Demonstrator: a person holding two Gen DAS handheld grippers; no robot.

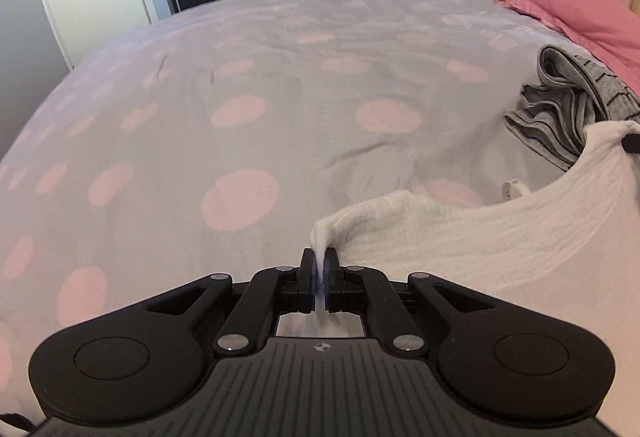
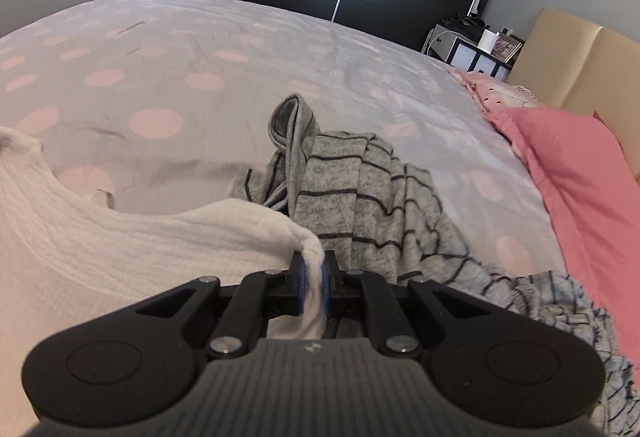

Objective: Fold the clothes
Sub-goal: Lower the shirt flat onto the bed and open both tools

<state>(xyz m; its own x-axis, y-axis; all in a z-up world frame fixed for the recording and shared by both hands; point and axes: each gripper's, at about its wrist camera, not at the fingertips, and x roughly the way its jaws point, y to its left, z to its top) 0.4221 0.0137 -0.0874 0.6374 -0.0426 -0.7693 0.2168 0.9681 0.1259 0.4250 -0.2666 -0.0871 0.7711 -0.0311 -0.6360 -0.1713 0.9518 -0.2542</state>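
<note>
— Where's the white garment?

— Near edge of the bed, stretched between my 2 tongs: left tongs and right tongs each clenched on a corner, probably to spread it flat. The striped grey top lies crumpled beyond.

White ribbed knit garment is held up by 2 corners, w/ its scooped upper edge sagging between them; a small tag is seen at that edge. Fabric is stretched approx. flat over the bed. Grey striped garment is left crumpled in a heap just beyond the white one's right corner, unfolded.
</note>
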